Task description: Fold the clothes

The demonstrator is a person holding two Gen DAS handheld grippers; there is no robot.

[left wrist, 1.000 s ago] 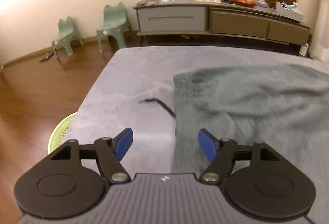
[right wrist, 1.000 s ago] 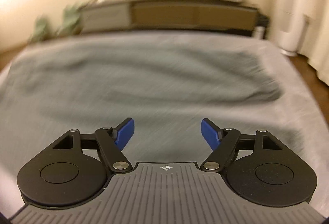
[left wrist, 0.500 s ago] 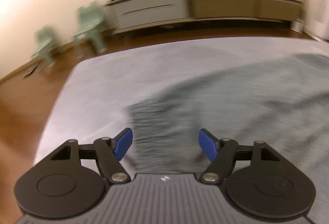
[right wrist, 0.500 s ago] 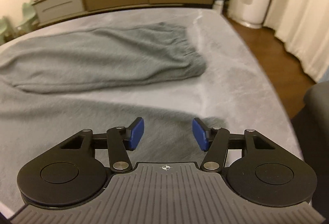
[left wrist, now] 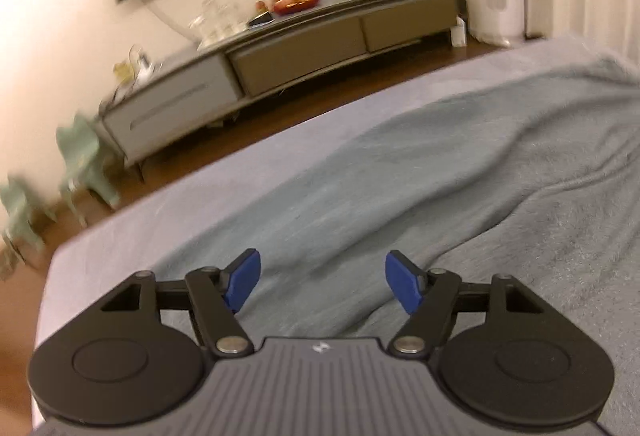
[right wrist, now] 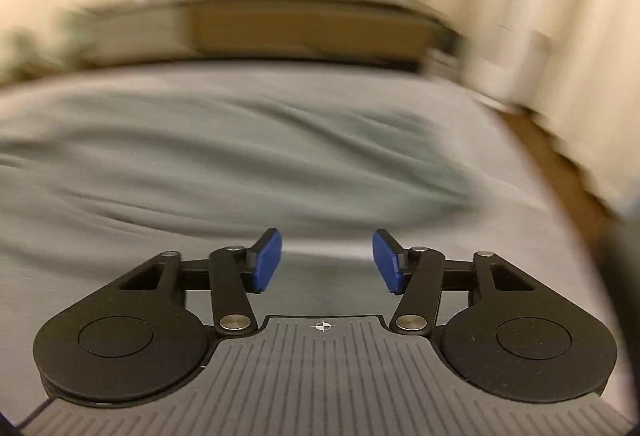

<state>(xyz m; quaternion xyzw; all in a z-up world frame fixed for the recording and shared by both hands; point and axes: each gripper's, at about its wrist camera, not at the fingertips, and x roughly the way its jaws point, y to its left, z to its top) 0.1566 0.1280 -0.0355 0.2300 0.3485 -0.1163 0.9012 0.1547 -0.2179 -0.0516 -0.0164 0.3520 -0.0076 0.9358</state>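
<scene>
A grey-green fleece garment [left wrist: 460,171] lies spread over the grey table [left wrist: 168,211]. My left gripper [left wrist: 322,286] hovers open above the garment's near left part, blue pads apart and nothing between them. In the right wrist view the same garment [right wrist: 240,147] is blurred by motion; its right end shows near the picture's middle right. My right gripper [right wrist: 326,262] hangs open above the bare table [right wrist: 520,236] just in front of that end, with nothing held.
A long low sideboard [left wrist: 280,51] with dishes and boxes stands against the far wall. Two small green chairs [left wrist: 80,163] sit on the wooden floor at the left. White curtains [right wrist: 560,35] hang beyond the table's right edge.
Both grippers have swung over the garment; the left view has tilted and turned right, the right view has swung back left and blurred. The right gripper's pads stand slightly wider than half a second ago.
</scene>
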